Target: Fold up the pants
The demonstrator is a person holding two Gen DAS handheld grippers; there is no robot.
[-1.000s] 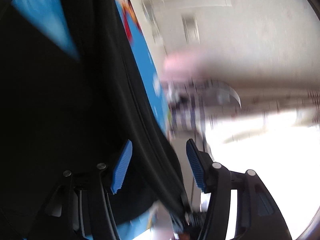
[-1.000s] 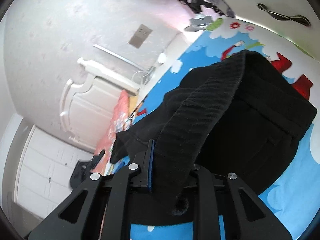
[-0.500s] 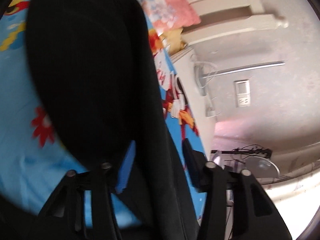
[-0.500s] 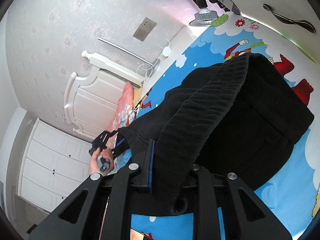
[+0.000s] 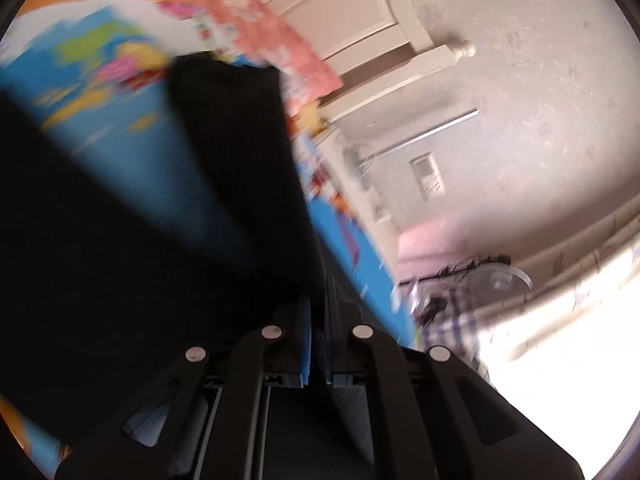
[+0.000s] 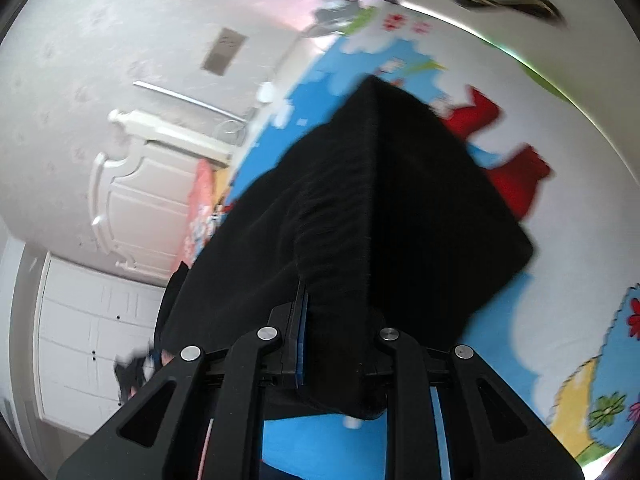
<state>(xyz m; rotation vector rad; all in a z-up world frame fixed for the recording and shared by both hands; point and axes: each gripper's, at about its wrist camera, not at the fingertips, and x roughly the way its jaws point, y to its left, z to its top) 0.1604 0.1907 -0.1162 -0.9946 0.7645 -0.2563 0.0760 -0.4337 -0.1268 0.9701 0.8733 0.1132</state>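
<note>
Pants (image 6: 400,216): black, bunched over the cartoon-print bedspread (image 6: 560,320), rising from it into both grippers.
Left gripper (image 5: 318,336): jaws clenched on a thin fold of the pants — cloth runs straight up from between them.
Right gripper (image 6: 340,344): jaws grasping a thick ribbed wad — fabric fills the gap.

A bed spread with a bright blue cartoon-printed sheet (image 6: 516,320) carries black ribbed-fabric pants (image 6: 420,216) and an orange-pink floral pillow (image 5: 272,36)
</note>
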